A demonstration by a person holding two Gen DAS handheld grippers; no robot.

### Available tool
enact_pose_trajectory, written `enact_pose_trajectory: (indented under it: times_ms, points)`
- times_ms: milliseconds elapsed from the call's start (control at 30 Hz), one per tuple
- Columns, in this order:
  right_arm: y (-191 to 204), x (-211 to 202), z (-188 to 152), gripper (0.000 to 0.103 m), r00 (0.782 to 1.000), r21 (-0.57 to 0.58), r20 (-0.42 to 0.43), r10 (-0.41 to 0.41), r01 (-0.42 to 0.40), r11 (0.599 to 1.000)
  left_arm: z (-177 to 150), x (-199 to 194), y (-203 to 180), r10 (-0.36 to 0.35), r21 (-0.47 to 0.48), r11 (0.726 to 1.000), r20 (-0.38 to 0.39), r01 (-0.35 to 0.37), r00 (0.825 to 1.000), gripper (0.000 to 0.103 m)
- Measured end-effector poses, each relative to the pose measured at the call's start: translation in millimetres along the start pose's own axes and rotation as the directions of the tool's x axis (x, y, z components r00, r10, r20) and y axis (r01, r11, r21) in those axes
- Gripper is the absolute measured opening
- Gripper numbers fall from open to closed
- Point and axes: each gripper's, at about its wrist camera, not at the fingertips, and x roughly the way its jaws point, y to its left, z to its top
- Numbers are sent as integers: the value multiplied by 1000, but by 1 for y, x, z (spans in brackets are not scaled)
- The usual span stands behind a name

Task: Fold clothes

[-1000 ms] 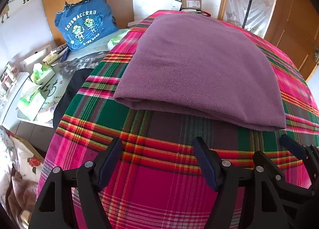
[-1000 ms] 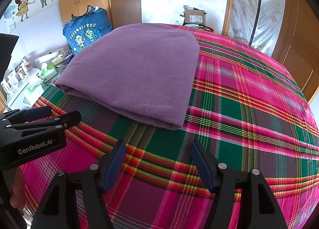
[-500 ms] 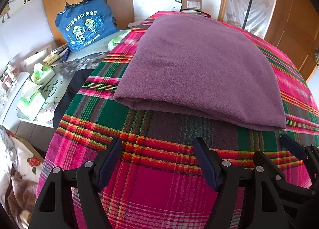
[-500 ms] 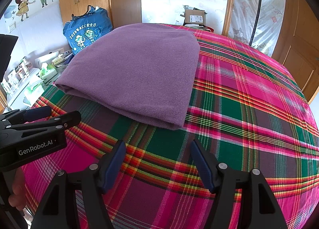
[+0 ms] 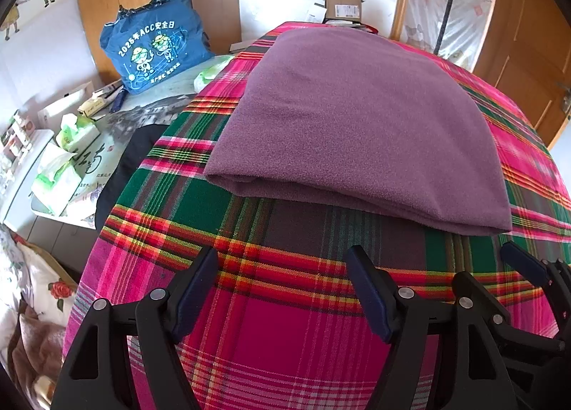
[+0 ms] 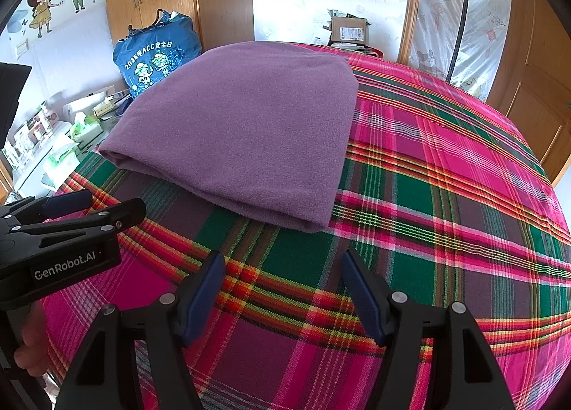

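Observation:
A purple fleece garment [image 5: 357, 131] lies folded in a thick flat rectangle on the plaid bed cover [image 5: 285, 320], its layered edge toward me. The same purple garment [image 6: 242, 138] fills the middle left of the right wrist view. My left gripper [image 5: 282, 267] hovers open just short of that near edge, nothing between its fingers. My right gripper [image 6: 282, 270] is also open and empty, a little before the garment's near right corner. The left gripper's body [image 6: 64, 231] shows at the left of the right wrist view, held by a hand [image 6: 30, 349].
A blue printed bag [image 5: 153, 49] and tissue packs [image 5: 60, 174] sit on a cluttered side table left of the bed. A cardboard box [image 6: 348, 29] stands beyond the bed's far end. Wooden wardrobes line the walls. The plaid cover [image 6: 446, 195] stretches bare to the right.

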Motion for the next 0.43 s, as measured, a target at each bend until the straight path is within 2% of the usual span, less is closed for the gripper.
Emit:
enact_pose_trajectory:
  times_ms: [433]
  points:
    - [1,0,0,68,1000,0,-1,0,0,1000,-2,-3,-2,5,-2,1000,5,-5,1000,76]
